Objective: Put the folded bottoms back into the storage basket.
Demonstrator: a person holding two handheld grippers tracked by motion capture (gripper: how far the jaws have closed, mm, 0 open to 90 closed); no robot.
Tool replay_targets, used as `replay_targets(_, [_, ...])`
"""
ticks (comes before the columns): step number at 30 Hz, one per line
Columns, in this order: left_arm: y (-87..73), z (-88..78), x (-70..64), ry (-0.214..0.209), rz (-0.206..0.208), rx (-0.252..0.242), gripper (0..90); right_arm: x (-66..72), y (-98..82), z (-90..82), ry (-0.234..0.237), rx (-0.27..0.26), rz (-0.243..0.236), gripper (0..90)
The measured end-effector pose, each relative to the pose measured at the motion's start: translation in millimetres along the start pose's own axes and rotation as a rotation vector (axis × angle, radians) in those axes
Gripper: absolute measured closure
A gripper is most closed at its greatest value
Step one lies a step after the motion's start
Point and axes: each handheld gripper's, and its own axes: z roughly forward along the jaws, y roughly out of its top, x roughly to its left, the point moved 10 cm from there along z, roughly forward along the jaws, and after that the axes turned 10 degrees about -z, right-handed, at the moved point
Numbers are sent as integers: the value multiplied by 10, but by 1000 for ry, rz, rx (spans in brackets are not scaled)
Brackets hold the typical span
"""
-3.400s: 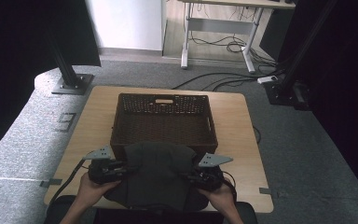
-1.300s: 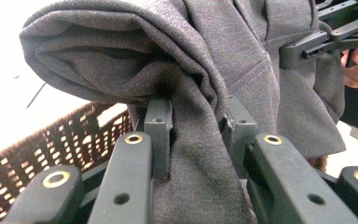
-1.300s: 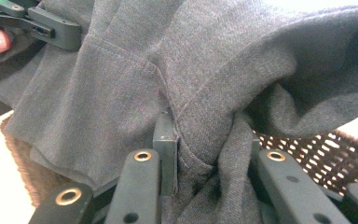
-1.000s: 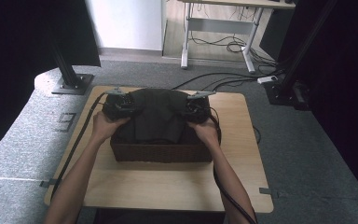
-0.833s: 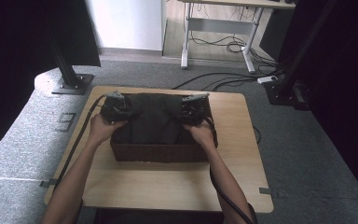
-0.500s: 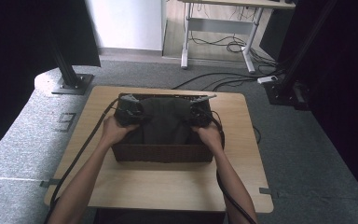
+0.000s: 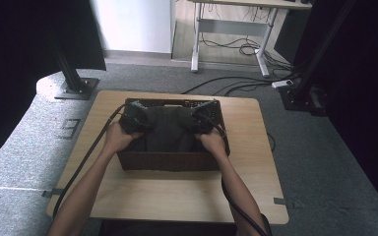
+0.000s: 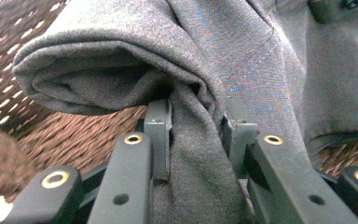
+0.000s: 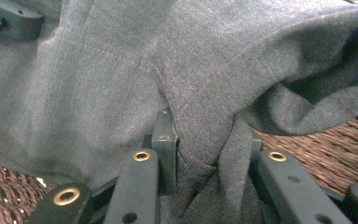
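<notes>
A folded dark grey garment (image 7: 168,129) lies inside a dark brown woven basket (image 7: 170,161) on the wooden table (image 7: 177,191). My left gripper (image 7: 134,117) grips the garment's left edge, and its jaws pinch a thick fold of the grey cloth (image 8: 196,154). My right gripper (image 7: 204,120) holds the right edge in the same way, with bunched cloth (image 9: 205,163) squeezed between its jaws. Both grippers sit low inside the basket, near its far wall. The woven basket floor (image 8: 70,135) shows under the cloth (image 9: 307,149).
The basket stands toward the far half of the table. Black stand bases (image 7: 76,88) sit on the grey carpet at the far left and far right (image 7: 300,98). Cables (image 7: 236,49) lie on the floor beyond the table, under a white desk frame.
Both grippers carried the garment from the near table edge over the basket and lowered it inside. In the last second they sank a little deeper and drew slightly toward me.
</notes>
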Motion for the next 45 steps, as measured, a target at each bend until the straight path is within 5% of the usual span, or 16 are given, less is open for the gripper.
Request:
replay_targets(7, [29, 253, -126, 8, -11, 51, 674, -116, -123, -6, -44, 68, 12, 681])
replay_targets(9, [27, 312, -104, 57, -9, 68, 661, -157, -156, -11, -58, 79, 11, 667])
replay_targets(11, [32, 310, -45, 103, -26, 72, 580, -171, -170, 11, -61, 95, 14, 591])
replay_targets(12, [38, 281, 8, 140, -27, 70, 438, -219, -150, 11, -111, 90, 0, 422])
replay_targets(13, [45, 242, 58, 176, -21, 61, 438, -219, -150, 11, -111, 90, 0, 422])
replay_targets(14, [49, 192, 94, 198, -12, 52, 336, -275, -102, -29, -145, 52, -9, 335])
replay_targets(15, [54, 140, 118, 205, -15, 40, 327, -289, -81, -58, -139, 34, -2, 297])
replay_targets(24, [5, -226, 234, 181, -43, -43, 307, -353, -28, -379, -175, -39, -10, 264])
replay_targets(32, [-147, -477, 297, 171, -69, -109, 322, -525, -317, -744, -253, -59, -7, 265])
replay_targets(38, [-303, -661, 240, 143, -69, -160, 322, -519, -518, -965, -251, -95, 9, 280])
replay_targets(45, [-441, -868, 81, 47, -57, -225, 237, -431, -642, -1148, -222, -144, 0, 220])
